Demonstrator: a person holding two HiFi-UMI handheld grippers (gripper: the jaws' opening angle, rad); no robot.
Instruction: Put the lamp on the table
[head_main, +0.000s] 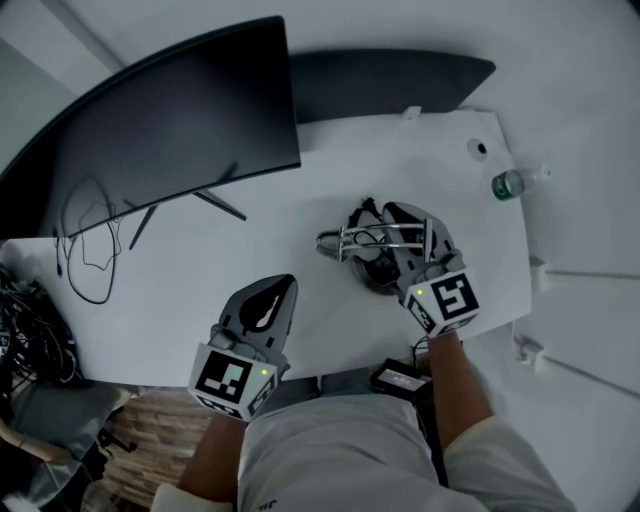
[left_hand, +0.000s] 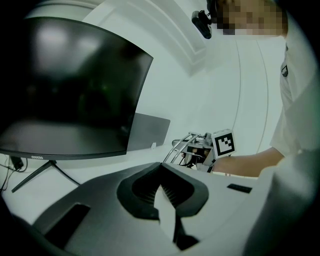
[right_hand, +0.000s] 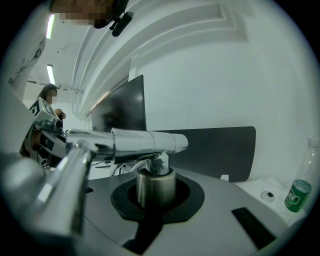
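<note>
One lamp (head_main: 352, 240), chrome-armed with a dark round base, sits at the right half of the white table (head_main: 250, 240), its arm lying roughly level. Whether the base bears fully on the table I cannot tell. My right hand-held gripper (head_main: 400, 228) is clamped on the lamp's short metal post, with the pads pressing it from both sides. My left hand-held gripper (head_main: 283, 285) is over the table's near edge, well apart from the lamp; its jaw tips are together and hold nothing. Beyond the lamp to the left stands a dark curved monitor (head_main: 170, 120), with loose cables (head_main: 90, 250) under it. A green-labelled bottle (head_main: 512, 183) lies off the table's far right corner.
</note>
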